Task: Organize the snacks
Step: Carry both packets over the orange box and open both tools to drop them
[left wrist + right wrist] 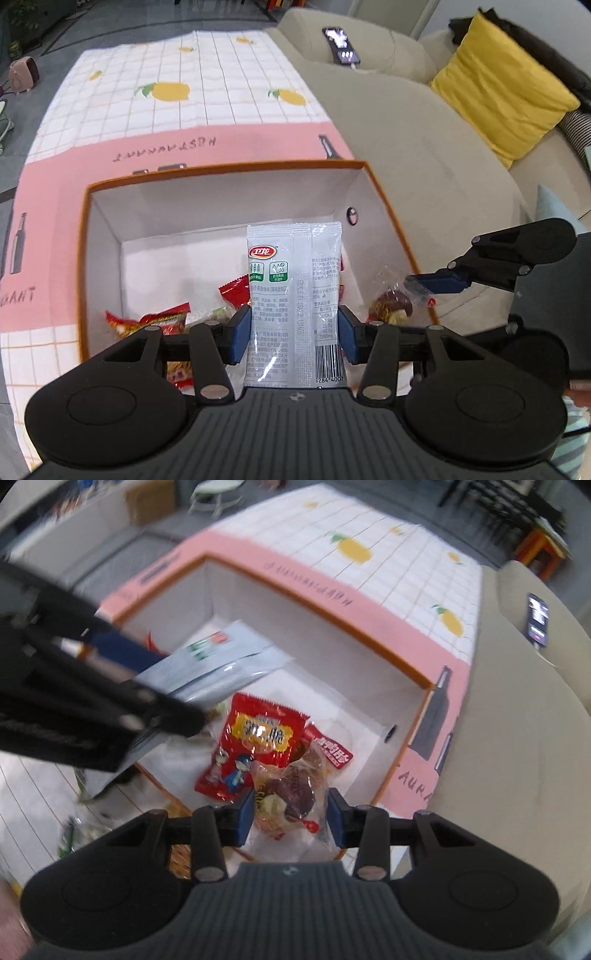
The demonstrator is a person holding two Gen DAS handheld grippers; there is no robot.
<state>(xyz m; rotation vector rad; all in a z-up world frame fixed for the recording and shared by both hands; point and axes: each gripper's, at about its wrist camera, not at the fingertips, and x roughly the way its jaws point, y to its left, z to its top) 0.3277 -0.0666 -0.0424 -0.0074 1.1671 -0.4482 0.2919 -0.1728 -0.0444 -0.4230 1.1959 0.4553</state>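
The left gripper (294, 328) is clamped on a silver packet (295, 295), long axis toward 12 o'clock, held over the box (221, 173). The right gripper (291, 814) pinches a clear bag (290, 794) above the near rim (3 o'clock of the left). Both drops lie straight below; neither arm looks nearer.
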